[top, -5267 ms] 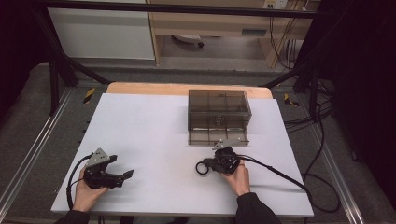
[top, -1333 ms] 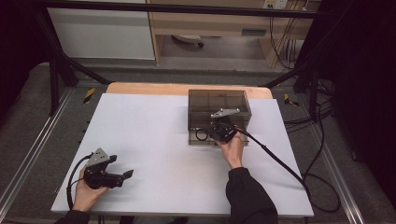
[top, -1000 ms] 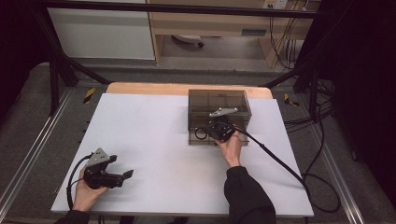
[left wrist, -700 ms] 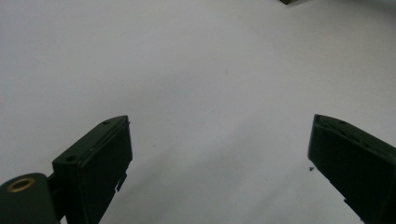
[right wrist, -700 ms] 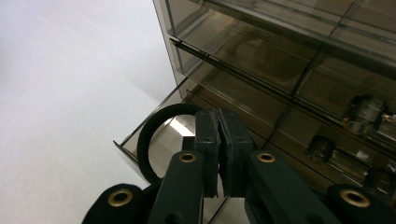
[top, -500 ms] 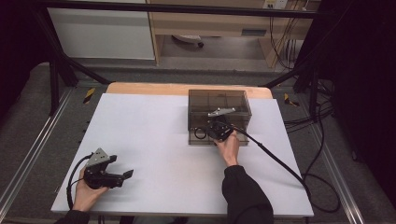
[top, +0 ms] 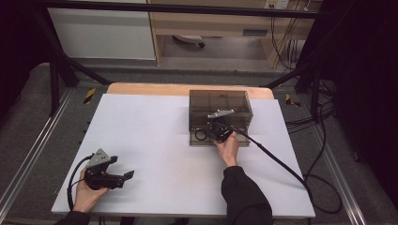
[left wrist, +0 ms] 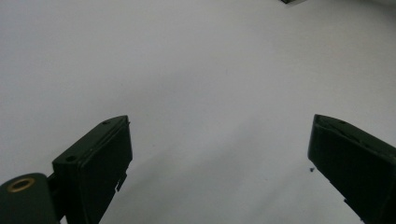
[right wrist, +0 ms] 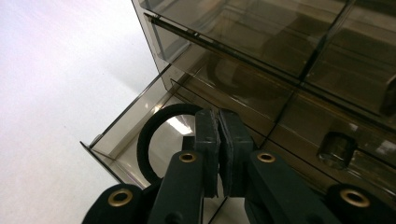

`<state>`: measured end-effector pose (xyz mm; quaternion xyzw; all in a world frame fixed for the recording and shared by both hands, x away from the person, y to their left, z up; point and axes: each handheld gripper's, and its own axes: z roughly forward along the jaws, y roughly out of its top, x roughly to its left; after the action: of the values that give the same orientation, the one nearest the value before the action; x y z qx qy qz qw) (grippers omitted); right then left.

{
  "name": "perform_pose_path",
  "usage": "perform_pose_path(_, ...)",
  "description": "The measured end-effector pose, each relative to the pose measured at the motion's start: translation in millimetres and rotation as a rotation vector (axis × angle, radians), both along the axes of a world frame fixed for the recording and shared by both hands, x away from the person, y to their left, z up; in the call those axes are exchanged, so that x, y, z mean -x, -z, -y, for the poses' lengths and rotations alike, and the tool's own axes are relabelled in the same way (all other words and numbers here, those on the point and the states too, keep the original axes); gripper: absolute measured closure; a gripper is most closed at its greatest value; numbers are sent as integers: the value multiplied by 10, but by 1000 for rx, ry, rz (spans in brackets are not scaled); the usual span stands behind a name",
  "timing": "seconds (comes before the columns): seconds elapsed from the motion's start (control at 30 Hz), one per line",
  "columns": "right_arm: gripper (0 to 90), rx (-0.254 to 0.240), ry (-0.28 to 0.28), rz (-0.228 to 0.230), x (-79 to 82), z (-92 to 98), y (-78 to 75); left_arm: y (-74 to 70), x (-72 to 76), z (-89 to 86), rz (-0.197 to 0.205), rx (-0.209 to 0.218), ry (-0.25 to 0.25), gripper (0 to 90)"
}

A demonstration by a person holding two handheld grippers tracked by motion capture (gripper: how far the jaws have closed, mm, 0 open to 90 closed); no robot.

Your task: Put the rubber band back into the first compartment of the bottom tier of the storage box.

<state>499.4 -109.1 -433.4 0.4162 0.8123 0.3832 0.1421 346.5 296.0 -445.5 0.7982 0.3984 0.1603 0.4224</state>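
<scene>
Smoky clear plastic drawer unit [top: 219, 110] sits upper centre of the counter [top: 155, 136], its bottom drawer [right wrist: 135, 126] pulled out. Right tongs [right wrist: 218, 154], pressed together, apparently pinch a black ring [right wrist: 154, 135] over that drawer, likely for stowing. Left tongs [left wrist: 217, 158], lower left, rest spread and idle.

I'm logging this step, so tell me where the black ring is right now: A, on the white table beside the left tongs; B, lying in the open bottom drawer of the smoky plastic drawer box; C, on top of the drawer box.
B: the black ring lies inside the pulled-out bottom drawer of the drawer box, just beyond the shut right tongs.
</scene>
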Motion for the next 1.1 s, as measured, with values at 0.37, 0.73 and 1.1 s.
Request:
perform_pose_path(0.37,876,10,0,-11,-2,-41,96,-1,1,-1,1,1,0,62)
perform_pose_path(0.73,873,21,-17,-12,4,-63,141,0,0,0,0,-1,0,62)
perform_pose_path(1.1,807,21,-19,1,21,-53,102,-1,1,0,1,2,1,62)
